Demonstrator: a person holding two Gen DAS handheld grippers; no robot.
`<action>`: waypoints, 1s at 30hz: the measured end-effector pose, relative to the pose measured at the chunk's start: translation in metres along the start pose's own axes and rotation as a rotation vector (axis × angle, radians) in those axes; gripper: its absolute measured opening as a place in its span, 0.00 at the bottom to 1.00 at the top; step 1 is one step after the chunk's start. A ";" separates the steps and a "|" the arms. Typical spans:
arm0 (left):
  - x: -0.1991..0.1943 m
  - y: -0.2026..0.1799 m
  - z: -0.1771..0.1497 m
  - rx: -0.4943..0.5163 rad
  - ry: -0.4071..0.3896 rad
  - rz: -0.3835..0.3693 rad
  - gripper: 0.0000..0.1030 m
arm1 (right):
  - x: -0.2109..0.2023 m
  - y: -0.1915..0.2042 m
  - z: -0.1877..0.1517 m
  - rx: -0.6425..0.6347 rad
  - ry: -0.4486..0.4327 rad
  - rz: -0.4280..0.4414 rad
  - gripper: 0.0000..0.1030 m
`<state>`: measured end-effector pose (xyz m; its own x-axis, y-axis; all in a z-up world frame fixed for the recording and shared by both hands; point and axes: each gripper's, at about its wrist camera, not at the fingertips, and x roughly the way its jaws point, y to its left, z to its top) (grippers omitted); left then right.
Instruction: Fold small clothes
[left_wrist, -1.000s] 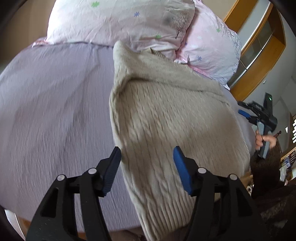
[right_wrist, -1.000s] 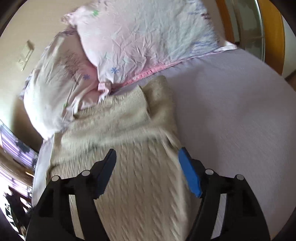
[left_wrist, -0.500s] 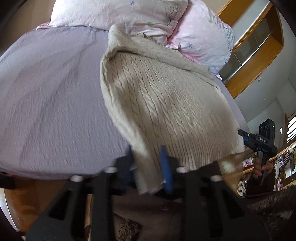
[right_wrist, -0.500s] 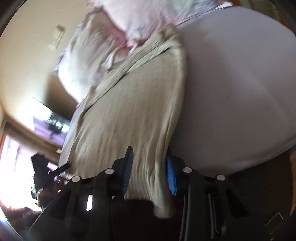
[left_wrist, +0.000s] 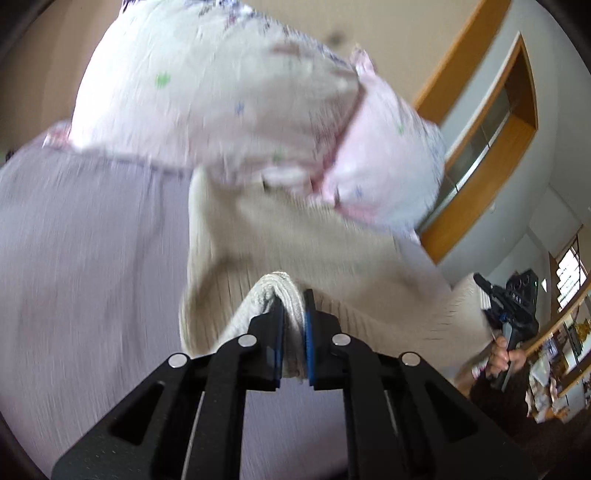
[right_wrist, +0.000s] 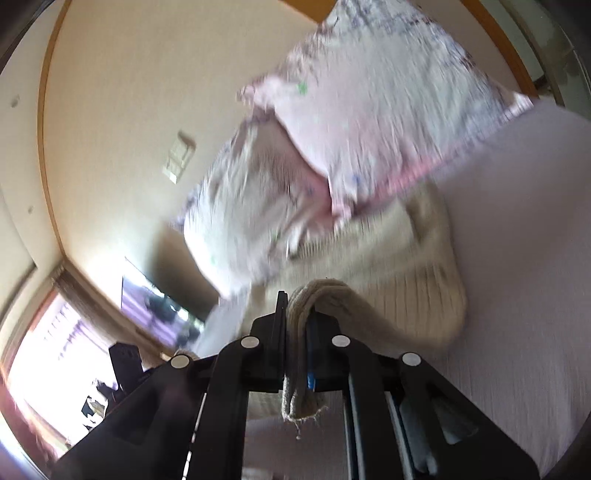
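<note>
A beige cable-knit sweater (left_wrist: 295, 243) lies on the lilac bed sheet (left_wrist: 92, 258), its far end under the pillows. My left gripper (left_wrist: 293, 317) is shut on the sweater's near hem, which bunches up between the pads. My right gripper (right_wrist: 297, 314) is shut on the other corner of the sweater's hem (right_wrist: 325, 295), with frayed threads hanging below. Both hold the hem lifted above the sheet (right_wrist: 517, 258). The right gripper also shows at the right edge of the left wrist view (left_wrist: 509, 306).
Two pink-and-white floral pillows (left_wrist: 240, 92) lean against the wall at the head of the bed; they also show in the right wrist view (right_wrist: 369, 110). A wooden-framed cabinet (left_wrist: 491, 155) stands at the right. A window (right_wrist: 55, 350) and a wall switch (right_wrist: 179, 158) are at the left.
Both grippers closed on the sweater's near hem and lifted it, carrying it forward toward the pillows. The views now tilt upward and are blurred by motion.
</note>
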<state>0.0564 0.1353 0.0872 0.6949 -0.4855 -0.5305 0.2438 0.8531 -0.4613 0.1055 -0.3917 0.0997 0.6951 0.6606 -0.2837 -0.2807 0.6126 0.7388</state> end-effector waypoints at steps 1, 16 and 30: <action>0.016 0.007 0.020 -0.006 -0.022 0.017 0.09 | 0.008 -0.003 0.011 0.004 -0.010 -0.003 0.08; 0.107 0.084 0.091 -0.211 0.014 0.148 0.59 | 0.125 -0.078 0.087 0.151 -0.145 -0.212 0.89; 0.146 0.107 0.053 -0.453 0.155 -0.010 0.35 | 0.110 -0.086 0.082 0.114 -0.193 -0.183 0.89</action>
<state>0.2196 0.1661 -0.0020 0.5767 -0.5451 -0.6085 -0.0939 0.6956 -0.7122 0.2603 -0.4077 0.0550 0.8438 0.4415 -0.3052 -0.0701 0.6543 0.7529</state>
